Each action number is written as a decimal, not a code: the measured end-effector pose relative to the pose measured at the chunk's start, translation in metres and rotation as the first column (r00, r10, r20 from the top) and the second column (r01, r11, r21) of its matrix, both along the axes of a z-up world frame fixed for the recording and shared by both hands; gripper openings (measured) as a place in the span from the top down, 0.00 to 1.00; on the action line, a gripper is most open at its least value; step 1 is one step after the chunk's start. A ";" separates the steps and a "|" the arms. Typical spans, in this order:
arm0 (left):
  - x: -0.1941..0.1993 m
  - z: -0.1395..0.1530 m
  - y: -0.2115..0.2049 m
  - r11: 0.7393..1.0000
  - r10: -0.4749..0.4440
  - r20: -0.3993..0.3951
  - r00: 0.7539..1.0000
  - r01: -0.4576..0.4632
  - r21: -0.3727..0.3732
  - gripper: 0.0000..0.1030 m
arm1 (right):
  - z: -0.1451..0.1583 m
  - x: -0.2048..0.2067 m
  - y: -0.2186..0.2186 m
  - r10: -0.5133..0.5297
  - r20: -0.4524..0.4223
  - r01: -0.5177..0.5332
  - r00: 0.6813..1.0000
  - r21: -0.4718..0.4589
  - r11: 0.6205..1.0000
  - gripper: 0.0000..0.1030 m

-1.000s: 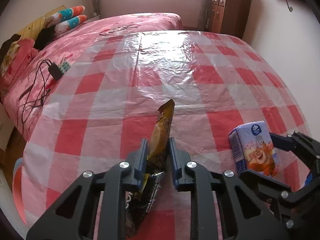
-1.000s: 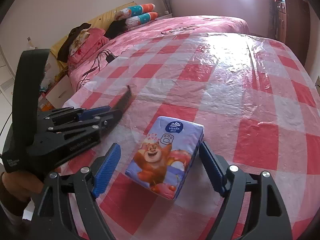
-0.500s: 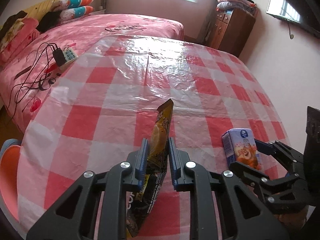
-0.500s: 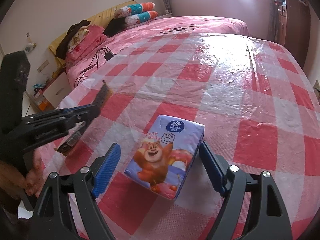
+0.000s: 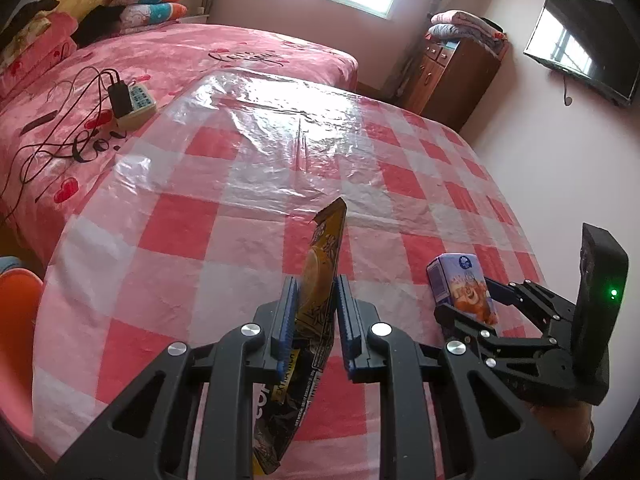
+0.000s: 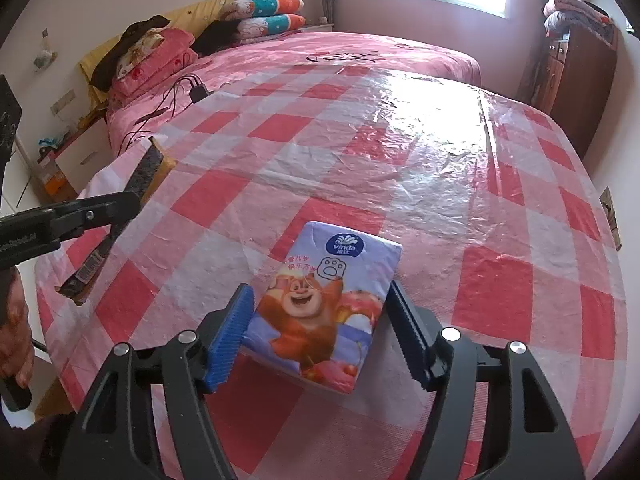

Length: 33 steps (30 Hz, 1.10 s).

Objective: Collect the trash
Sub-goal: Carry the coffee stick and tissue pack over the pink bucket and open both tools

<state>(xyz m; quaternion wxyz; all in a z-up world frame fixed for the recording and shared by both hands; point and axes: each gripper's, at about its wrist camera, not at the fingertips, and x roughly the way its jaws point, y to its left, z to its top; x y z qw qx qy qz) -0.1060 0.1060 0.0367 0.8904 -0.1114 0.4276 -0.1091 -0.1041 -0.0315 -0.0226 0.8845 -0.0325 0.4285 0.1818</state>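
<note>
My left gripper (image 5: 316, 320) is shut on a yellow and black snack wrapper (image 5: 320, 276) and holds it edge-up above the checked table (image 5: 200, 240). The wrapper also shows in the right wrist view (image 6: 120, 216), at the left. My right gripper (image 6: 320, 332) is shut on a purple tissue pack (image 6: 320, 304) with a cartoon bear, held just above the table. In the left wrist view the pack (image 5: 460, 288) and the right gripper (image 5: 492, 312) are at the right.
A pink bed (image 5: 160, 60) lies beyond the table, with a power strip and cables (image 5: 124, 100) on it. A wooden cabinet (image 5: 456, 76) stands at the back right. An orange object (image 5: 16, 320) sits low at the left edge.
My left gripper has risen and pulled back with the wrapper, away from the right gripper. The right gripper has lifted slightly, and the tissue pack sits the same between its fingers.
</note>
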 end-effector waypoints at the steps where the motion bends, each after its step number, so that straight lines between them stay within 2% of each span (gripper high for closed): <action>1: -0.002 0.000 0.002 1.000 -0.002 0.001 1.000 0.002 -0.006 0.79 | 0.000 0.000 0.000 0.000 0.001 0.000 1.000 -0.003 1.000 0.35; 12: -0.010 -0.004 0.030 0.997 -0.001 0.013 1.000 0.002 -0.071 0.79 | 0.002 -0.001 -0.004 -0.014 -0.003 0.015 1.000 0.039 0.999 0.40; 19: -0.014 -0.007 0.049 0.994 0.011 0.019 1.000 -0.009 -0.112 0.79 | 0.014 -0.006 0.008 -0.017 0.010 0.016 1.000 0.057 0.998 0.40; 27: -0.022 -0.003 0.071 0.987 0.041 0.045 0.998 -0.033 -0.157 0.79 | 0.024 -0.010 0.036 0.028 0.002 -0.028 1.000 0.068 0.997 0.40; 33: -0.032 0.005 0.089 0.981 0.066 0.077 0.995 -0.050 -0.189 0.79 | 0.035 -0.015 0.068 0.102 -0.001 -0.102 0.995 0.094 0.990 0.40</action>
